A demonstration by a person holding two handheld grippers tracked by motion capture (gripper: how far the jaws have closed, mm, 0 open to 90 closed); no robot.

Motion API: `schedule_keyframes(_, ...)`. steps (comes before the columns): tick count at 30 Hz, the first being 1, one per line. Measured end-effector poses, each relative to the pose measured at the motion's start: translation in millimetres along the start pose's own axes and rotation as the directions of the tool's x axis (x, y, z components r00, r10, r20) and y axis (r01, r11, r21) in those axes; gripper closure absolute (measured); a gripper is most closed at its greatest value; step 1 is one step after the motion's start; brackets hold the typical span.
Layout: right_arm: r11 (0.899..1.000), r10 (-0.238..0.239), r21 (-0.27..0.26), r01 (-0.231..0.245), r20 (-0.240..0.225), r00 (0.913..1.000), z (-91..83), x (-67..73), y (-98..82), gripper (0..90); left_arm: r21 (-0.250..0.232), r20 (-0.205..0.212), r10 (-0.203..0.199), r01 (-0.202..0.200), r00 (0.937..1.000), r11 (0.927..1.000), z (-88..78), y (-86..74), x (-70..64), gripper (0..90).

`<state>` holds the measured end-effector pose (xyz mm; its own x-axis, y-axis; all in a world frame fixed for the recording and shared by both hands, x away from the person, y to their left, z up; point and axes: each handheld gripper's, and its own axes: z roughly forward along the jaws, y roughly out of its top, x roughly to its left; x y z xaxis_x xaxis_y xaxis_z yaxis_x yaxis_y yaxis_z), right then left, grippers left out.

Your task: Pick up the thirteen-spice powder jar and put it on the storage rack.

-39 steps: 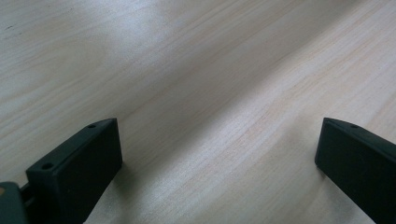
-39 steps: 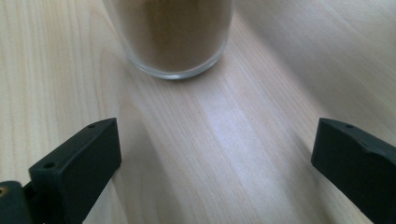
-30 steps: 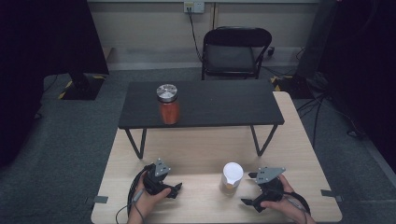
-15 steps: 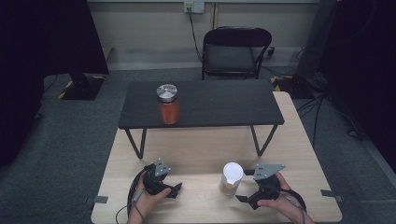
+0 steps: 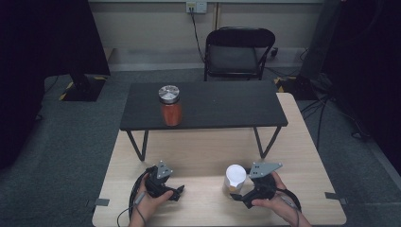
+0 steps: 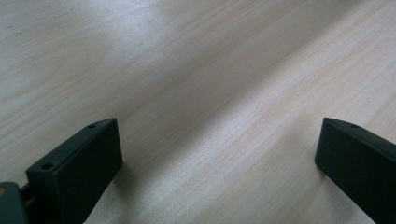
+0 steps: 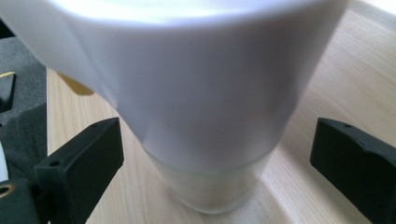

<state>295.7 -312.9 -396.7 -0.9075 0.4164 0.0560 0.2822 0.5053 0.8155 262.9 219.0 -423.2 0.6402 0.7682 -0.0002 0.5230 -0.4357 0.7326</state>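
Cup: a white cup (image 5: pixel 235 178) with a clear lower part stands upright on the pale wooden desk (image 5: pixel 203 156), directly in front of the right tongs (image 5: pixel 240 195) and well to the right of the left tongs (image 5: pixel 179 191).
Cup against the right tongs: in the right gripper view the cup (image 7: pixel 196 107) sits between the two black jaws, with a gap of bare desk showing on each side, so neither jaw presses on it.
Right tongs: released; the jaws have just been closing a little with the cup between them, yet they stand wide and apart from its wall.
Right hand: a hand (image 5: pixel 274 196) grips the body of the right tongs just behind the cup, near the desk's front edge.
Left tongs: released, jaws wide apart over bare wood (image 6: pixel 210 107), nothing between them.
Left hand: a hand (image 5: pixel 150 201) holds the left tongs low at the desk's front edge, a cable trailing off behind.
Farther off: beyond both tongs stands a low black table (image 5: pixel 222 104) carrying a jar (image 5: pixel 170 105) of orange-red contents with a metal lid.
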Motion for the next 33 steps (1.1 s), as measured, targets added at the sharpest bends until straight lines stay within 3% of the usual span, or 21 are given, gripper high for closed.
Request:
schedule_keyframes(9, 0.999, 0.019, -0.045, -0.019, -0.009, 0.9998, 3.9, -0.4, -5.3, 11.1, 0.000, 0.000, 0.000, 0.000, 1.0000, 1.0000, 0.0, 0.0, 0.0, 0.0)
schedule_keyframes(20, 0.997, 0.002, -0.080, -0.003, -0.003, 1.0000, 6.3, 3.8, -9.3, 24.4, 0.000, 0.000, 0.000, 0.000, 1.0000, 1.0000, 0.0, 0.0, 0.0, 0.0)
schedule_keyframes(33, 0.994, -0.029, -0.101, 0.031, 0.023, 0.9993, 5.6, 9.3, -10.8, 29.5, 0.000, 0.000, 0.000, 0.000, 1.0000, 1.0000, 0.0, 0.0, 0.0, 0.0)
